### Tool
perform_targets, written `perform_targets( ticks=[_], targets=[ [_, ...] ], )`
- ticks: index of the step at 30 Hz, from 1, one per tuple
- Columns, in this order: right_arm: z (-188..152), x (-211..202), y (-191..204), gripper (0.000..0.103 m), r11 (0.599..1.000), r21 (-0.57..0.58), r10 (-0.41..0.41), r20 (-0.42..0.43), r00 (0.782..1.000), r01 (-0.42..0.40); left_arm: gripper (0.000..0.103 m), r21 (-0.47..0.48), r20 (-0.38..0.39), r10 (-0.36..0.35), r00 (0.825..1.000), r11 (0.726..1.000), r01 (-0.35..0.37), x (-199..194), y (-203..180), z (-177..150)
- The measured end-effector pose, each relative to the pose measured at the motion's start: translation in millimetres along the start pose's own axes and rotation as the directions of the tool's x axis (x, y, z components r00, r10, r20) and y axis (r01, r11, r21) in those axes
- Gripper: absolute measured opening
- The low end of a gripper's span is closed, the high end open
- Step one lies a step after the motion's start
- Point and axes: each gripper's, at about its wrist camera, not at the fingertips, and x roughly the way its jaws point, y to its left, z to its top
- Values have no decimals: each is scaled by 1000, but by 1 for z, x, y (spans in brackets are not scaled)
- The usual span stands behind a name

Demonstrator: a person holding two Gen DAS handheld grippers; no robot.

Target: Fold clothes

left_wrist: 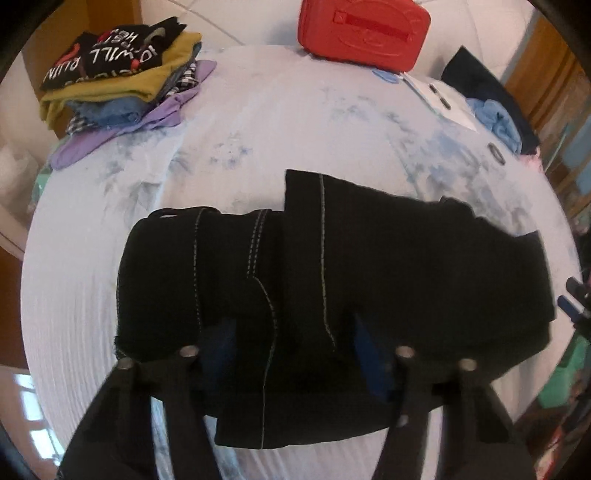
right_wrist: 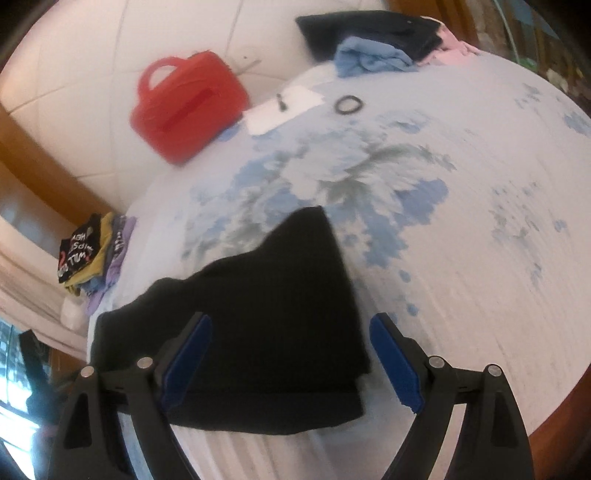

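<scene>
A black garment with pale stitched seams (left_wrist: pixel 332 280) lies folded on the bed with a white and blue floral sheet (left_wrist: pixel 295 122). My left gripper (left_wrist: pixel 295 354) is open just above the garment's near edge, one blue pad on each side of a seam. In the right wrist view the same black garment (right_wrist: pixel 266 306) lies folded, and my right gripper (right_wrist: pixel 291 354) is open over its near right corner, holding nothing.
A stack of folded clothes (left_wrist: pixel 122 74) sits at the bed's far left corner. A red case (left_wrist: pixel 364 31) stands at the far edge. A paper with a pen (right_wrist: pixel 282 107), a black ring (right_wrist: pixel 349 104) and a heap of blue and dark clothes (right_wrist: pixel 373 44) lie at the far right.
</scene>
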Motion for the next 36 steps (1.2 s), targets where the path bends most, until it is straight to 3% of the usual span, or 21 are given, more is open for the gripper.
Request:
perform_targets(
  ticks=[2, 6, 9, 10, 12, 13, 14, 17, 23, 24, 27, 30, 31, 32, 33, 36],
  targets=[
    [0, 7, -4, 88, 1000, 4, -3, -23, 1000, 3, 21, 13, 33, -6, 999, 1000, 5, -15, -4, 1],
    [-2, 19, -10, 88, 1000, 8, -10, -64, 998, 11, 20, 17, 117, -83, 990, 997, 82, -79, 9, -8],
    [-4, 21, -15, 88, 1000, 14, -16, -77, 997, 17, 20, 29, 103, -35, 994, 999, 33, -92, 26, -29],
    [-5, 21, -17, 88, 1000, 18, -15, -79, 997, 16, 20, 26, 58, -40, 998, 999, 39, -78, 32, -33],
    [-5, 24, -20, 88, 1000, 25, -12, -88, 996, 14, 29, 6, -22, -57, 998, 998, 57, -50, 43, -38],
    [-5, 26, -21, 88, 999, 29, -12, -94, 996, 15, 45, 7, -33, -43, 999, 999, 44, -42, 45, -40],
    [-5, 27, -21, 88, 999, 32, -17, -97, 995, 20, 62, 16, -15, -24, 1000, 1000, 25, -42, 45, -41],
    [-2, 26, -16, 88, 1000, 16, -18, -98, 995, 20, 80, -21, 54, -87, 995, 996, 88, -60, 50, -39],
    [0, 25, -13, 88, 1000, 9, -22, -102, 995, 24, 81, 27, 57, -40, 998, 999, 39, -41, 43, -19],
    [0, 26, -13, 88, 1000, 17, -18, -103, 995, 20, 81, 46, 46, -16, 999, 999, 14, -29, 39, -15],
    [0, 28, -12, 88, 1000, 24, -8, -104, 994, 10, 80, 62, -31, -25, 999, 998, 27, 2, 33, -16],
    [0, 30, -10, 88, 1000, 12, -3, -107, 994, 5, 69, 124, -27, 0, 1000, 992, 3, 5, 23, -23],
    [0, 32, -9, 88, 1000, 4, -3, -112, 994, 4, 60, 132, -25, -4, 1000, 991, 7, 3, 21, -24],
    [0, 34, -9, 88, 1000, -4, -4, -117, 993, 3, 37, 140, -24, -8, 1000, 990, 11, 1, 19, -24],
    [0, 37, -8, 88, 1000, -12, -5, -123, 992, 4, 28, 129, -24, -27, 999, 991, 30, -2, 19, -23],
    [0, 49, -4, 90, 999, -28, -26, -150, 988, 22, 25, 133, 2, -9, 1000, 991, 8, -13, 15, -23]
  ],
)
